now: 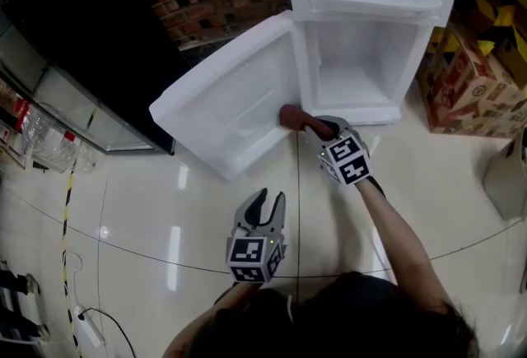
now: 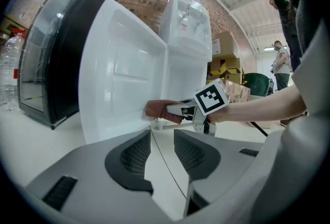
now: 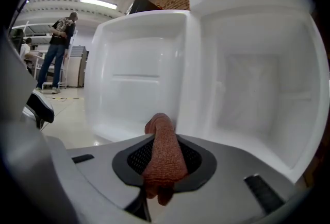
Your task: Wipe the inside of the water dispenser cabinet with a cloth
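Light is bright, even and cool, coming from overhead; one strip lamp (image 3: 98,2) glows on the ceiling in the right gripper view. In the head view the glossy floor (image 1: 123,183) throws back pale streaks of glare, and the white cabinet (image 1: 362,72) is close to washed out, its inner edges shown only by faint grey shading. The upper left corner of that view falls to near black. Shadows are soft and weak. Both gripper views are fisheye: straight lines bow and the corners go black. The cloth (image 3: 164,158) is sharp enough to show its weave.
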The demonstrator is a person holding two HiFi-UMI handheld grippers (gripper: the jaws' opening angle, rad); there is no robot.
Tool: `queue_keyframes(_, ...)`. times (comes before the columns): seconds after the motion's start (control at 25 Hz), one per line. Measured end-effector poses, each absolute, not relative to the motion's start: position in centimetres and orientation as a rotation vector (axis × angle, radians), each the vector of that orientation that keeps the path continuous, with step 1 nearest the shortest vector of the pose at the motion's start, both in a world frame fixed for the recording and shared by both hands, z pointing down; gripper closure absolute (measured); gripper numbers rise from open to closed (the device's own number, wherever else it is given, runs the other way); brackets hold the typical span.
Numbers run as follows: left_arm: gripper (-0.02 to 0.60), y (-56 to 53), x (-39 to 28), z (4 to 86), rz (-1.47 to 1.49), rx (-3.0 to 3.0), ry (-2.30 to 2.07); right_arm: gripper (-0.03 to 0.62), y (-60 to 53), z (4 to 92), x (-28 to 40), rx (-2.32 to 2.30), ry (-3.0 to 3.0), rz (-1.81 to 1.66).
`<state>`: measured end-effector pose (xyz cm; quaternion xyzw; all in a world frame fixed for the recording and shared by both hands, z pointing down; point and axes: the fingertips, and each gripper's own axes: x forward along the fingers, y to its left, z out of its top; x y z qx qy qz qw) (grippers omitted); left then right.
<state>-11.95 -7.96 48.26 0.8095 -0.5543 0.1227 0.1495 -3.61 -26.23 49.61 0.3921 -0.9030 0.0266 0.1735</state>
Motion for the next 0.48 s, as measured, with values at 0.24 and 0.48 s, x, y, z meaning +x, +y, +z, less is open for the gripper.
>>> queue_keyframes(0.24,0.460,-8.2,-11.8,48.0,0.366,2.363,-1.585,0.511,-26.7,49.4,-1.1,1.155,-2.549,0.052)
queue_keyframes(0.48,0.460,-9.4,-11.2,47.2,0.360,2.449,-1.579,0.511,-26.7,46.4,3.8,1.438,-2.513,0.118)
